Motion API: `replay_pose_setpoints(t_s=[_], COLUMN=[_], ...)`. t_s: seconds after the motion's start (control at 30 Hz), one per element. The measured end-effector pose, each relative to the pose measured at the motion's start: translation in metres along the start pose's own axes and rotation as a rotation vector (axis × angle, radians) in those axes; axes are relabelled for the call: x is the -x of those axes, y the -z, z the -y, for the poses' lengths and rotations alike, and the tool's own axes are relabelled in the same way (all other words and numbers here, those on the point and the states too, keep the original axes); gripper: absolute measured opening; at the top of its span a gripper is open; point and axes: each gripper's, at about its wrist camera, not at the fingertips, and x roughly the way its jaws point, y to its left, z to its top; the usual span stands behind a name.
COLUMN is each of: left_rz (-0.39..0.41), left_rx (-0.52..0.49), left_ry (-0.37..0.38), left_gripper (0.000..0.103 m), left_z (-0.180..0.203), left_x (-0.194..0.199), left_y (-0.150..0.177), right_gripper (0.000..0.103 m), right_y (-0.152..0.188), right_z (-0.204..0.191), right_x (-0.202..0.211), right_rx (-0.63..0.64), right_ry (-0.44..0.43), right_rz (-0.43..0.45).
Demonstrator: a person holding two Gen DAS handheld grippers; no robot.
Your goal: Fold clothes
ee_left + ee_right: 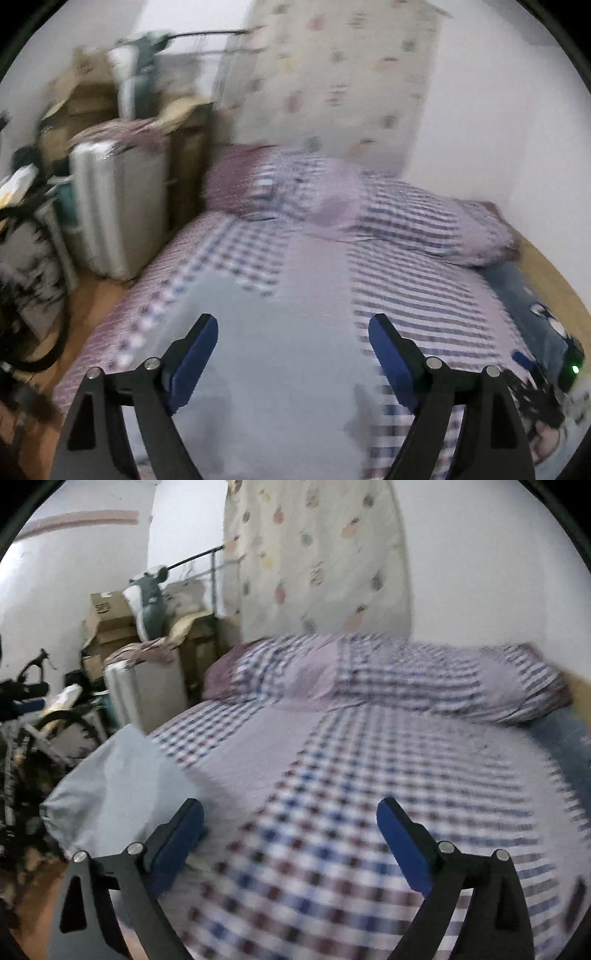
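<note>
A pale grey-blue garment [266, 354] lies spread on the checked bed cover [424, 295], right under my left gripper [291, 332], which is open and empty with its blue pads wide apart. In the right wrist view the same garment [118, 786] lies at the bed's left edge, beside my right gripper's left finger. My right gripper [291, 816] is open and empty above the checked cover [351, 812]. Both views are blurred by motion.
Checked pillows [369, 675] lie along the head of the bed by a fruit-print curtain [317, 554]. A silver suitcase [118, 206], cardboard boxes [110, 624] and a bicycle [33, 716] crowd the floor on the left. A dark blue cloth [528, 306] lies at the bed's right edge.
</note>
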Motion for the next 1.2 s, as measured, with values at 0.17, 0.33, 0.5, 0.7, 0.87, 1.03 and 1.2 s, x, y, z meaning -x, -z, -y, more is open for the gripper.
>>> replay_pose_setpoints(t_s=[0.17,0.33,0.5,0.7,0.87,1.03,1.2], left_rz=[-0.073,-0.155,-0.182,-0.216,-0.185,-0.224,-0.290], left_rx=[-0.045,-0.097,-0.093,-0.052,-0.098,-0.142,-0.150], left_ry=[0.167,0.305,0.386,0.377,0.202,0.095,0.049], left_gripper=[0.089,0.089,0.089,0.089,0.089,0.089,0.089], left_z=[0.109,0.212,0.289,0.354,0.386,0.397,0.403], left_x=[-0.022,-0.056,-0.101,-0.166,-0.229,-0.306,-0.366], left_y=[0.023,0.051,0.082,0.118,0.141,0.175,0.205], right_gripper=[0.099,0.102,0.103,0.103,0.103,0.103,0.103], right_y=[0.002,0.012,0.029,0.051,0.076,0.104,0.137], right_z=[0.064,0.131,0.206,0.284,0.321,0.338,0.350], right_x=[0.042,0.069,0.081,0.043,-0.026,-0.098,-0.147], right_rx=[-0.036,-0.089,-0.161,-0.246,-0.284,-0.290,-0.287], right_ry=[0.078,0.155,0.215,0.255,0.241,0.233,0.250], right_rz=[0.044,0.056,0.043,-0.015,-0.111,-0.200,-0.274])
